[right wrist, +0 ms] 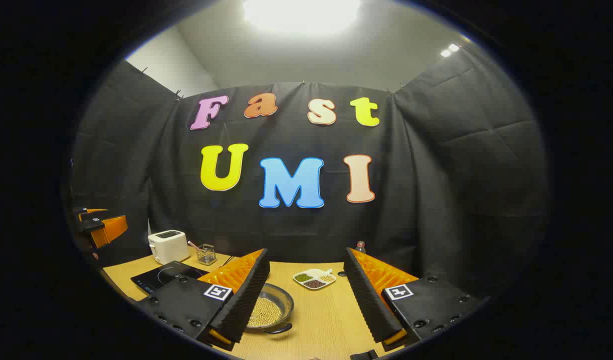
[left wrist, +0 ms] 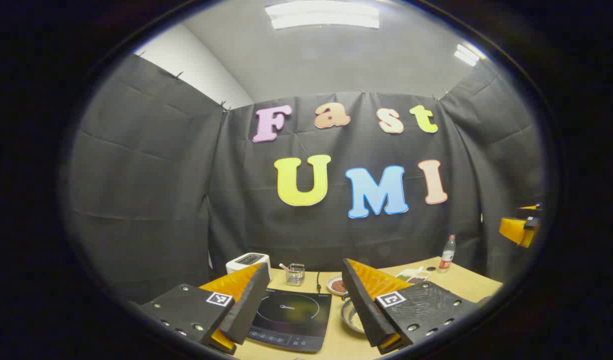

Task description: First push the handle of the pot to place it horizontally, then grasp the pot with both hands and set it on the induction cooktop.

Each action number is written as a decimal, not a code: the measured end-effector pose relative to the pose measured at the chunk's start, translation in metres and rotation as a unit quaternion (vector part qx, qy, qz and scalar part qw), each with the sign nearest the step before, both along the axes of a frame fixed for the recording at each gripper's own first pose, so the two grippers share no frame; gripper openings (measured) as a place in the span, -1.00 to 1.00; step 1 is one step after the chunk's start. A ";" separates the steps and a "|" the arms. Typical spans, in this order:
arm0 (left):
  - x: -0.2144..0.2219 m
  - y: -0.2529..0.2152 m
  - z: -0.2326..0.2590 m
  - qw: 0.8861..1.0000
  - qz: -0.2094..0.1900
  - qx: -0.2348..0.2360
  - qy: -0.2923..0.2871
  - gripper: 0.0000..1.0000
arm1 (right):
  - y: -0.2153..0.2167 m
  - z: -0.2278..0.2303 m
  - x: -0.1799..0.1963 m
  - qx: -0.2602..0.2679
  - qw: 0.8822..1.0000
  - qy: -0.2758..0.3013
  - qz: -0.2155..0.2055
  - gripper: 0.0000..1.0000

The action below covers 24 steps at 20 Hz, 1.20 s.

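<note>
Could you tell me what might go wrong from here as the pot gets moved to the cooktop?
The pot holds loose beans, so tilting it could spill them. A small dish sits close behind it and could get knocked. The induction cooktop lies to its left; both grippers are open and above the table, nothing grasped.

pot (right wrist: 270, 311): shallow metal pan, upright on the wooden table, bottom covered with small yellowish beans or grains. One dark side handle shows on its near rim in the right gripper view. Sits just right of the induction cooktop (left wrist: 291, 317), not on it. Cooktop: flat black glass slab, ring marking, control strip on near edge, lying flat on the table.
</note>
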State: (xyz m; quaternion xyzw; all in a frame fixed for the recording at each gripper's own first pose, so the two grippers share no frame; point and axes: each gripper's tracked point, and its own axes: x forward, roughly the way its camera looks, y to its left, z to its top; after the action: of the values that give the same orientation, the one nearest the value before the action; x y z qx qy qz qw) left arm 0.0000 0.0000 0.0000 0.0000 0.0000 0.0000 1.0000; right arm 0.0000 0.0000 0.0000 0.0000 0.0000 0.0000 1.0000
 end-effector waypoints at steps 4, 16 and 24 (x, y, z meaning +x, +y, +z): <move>0.001 -0.001 -0.004 1.000 -0.005 0.002 0.003 0.72 | 0.000 0.000 0.001 -0.005 1.000 0.001 0.000 0.90; 0.001 -0.001 0.003 1.000 -0.014 0.009 -0.008 0.72 | 0.000 0.008 0.003 -0.016 1.000 -0.007 -0.007 0.90; -0.001 0.008 0.002 1.000 -0.010 0.007 -0.007 0.72 | 0.007 0.005 0.002 -0.014 1.000 -0.002 -0.002 0.76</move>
State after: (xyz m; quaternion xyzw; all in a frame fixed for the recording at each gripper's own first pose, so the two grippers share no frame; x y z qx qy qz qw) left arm -0.0015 0.0079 0.0016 0.0072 -0.0073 -0.0103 0.9999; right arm 0.0017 0.0066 0.0053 -0.0138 -0.0017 -0.0024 0.9999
